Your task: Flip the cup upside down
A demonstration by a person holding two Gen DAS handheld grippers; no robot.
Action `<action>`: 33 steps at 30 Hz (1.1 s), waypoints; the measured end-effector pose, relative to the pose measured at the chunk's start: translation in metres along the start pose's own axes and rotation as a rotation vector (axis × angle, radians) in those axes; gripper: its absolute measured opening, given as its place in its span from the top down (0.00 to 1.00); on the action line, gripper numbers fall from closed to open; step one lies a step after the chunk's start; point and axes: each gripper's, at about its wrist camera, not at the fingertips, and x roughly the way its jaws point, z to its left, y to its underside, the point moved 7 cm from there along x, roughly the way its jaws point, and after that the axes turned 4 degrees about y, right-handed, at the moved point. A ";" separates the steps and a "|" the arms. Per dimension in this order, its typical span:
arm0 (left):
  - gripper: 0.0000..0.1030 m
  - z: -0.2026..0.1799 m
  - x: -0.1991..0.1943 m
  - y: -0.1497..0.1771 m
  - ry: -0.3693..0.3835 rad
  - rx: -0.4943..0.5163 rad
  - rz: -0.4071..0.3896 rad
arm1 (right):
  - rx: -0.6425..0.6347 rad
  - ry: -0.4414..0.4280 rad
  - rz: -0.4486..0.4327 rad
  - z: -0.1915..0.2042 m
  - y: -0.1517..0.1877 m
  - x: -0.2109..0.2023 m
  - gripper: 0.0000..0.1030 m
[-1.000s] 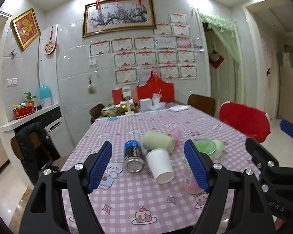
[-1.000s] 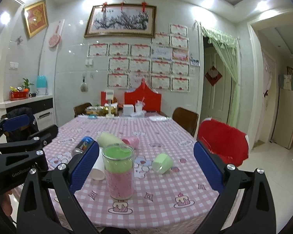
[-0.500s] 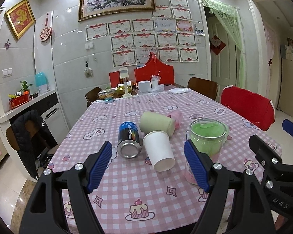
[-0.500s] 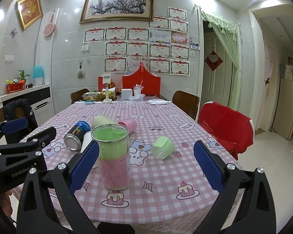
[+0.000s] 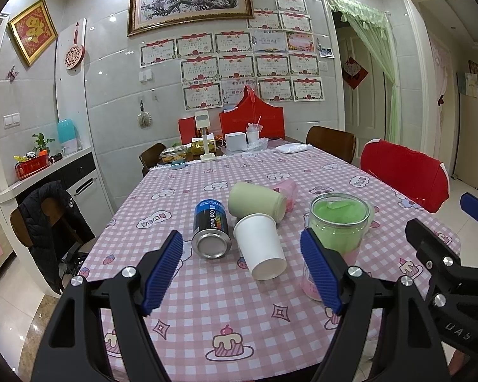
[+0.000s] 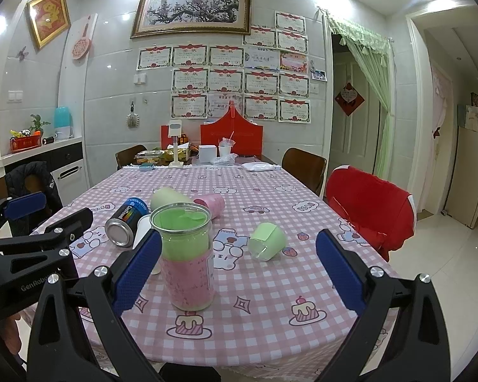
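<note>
Both my grippers hover with fingers wide, holding nothing.
The white cup (image 5: 262,250) lies tipped on the surface (image 5: 207,312), ahead between my left gripper (image 5: 240,267) fingers; right gripper (image 6: 239,267) frames the jar (image 6: 184,254).

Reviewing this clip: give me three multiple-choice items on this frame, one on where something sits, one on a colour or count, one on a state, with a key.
1. The blue can lies where relative to the white paper cup, in the left wrist view?
A. to its left
B. to its right
C. inside it

2. What colour is the small cup lying alone, right of the clear jar?
A. red
B. light green
C. black

3. What state is the left gripper in?
A. shut on the can
B. shut on the jar
C. open, holding nothing

Key: 1 A, the can lies left of the cup. 2 B, its wall is pale green. 3 C, both pads stand wide apart over the tablecloth.
</note>
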 end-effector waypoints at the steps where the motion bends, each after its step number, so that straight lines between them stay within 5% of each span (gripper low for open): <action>1: 0.27 0.000 0.000 0.000 -0.002 0.001 -0.004 | -0.001 -0.001 -0.002 0.001 -0.001 0.000 0.09; 33: 0.27 -0.007 -0.021 -0.014 0.019 0.013 -0.101 | 0.008 -0.011 -0.055 0.000 -0.015 -0.016 0.09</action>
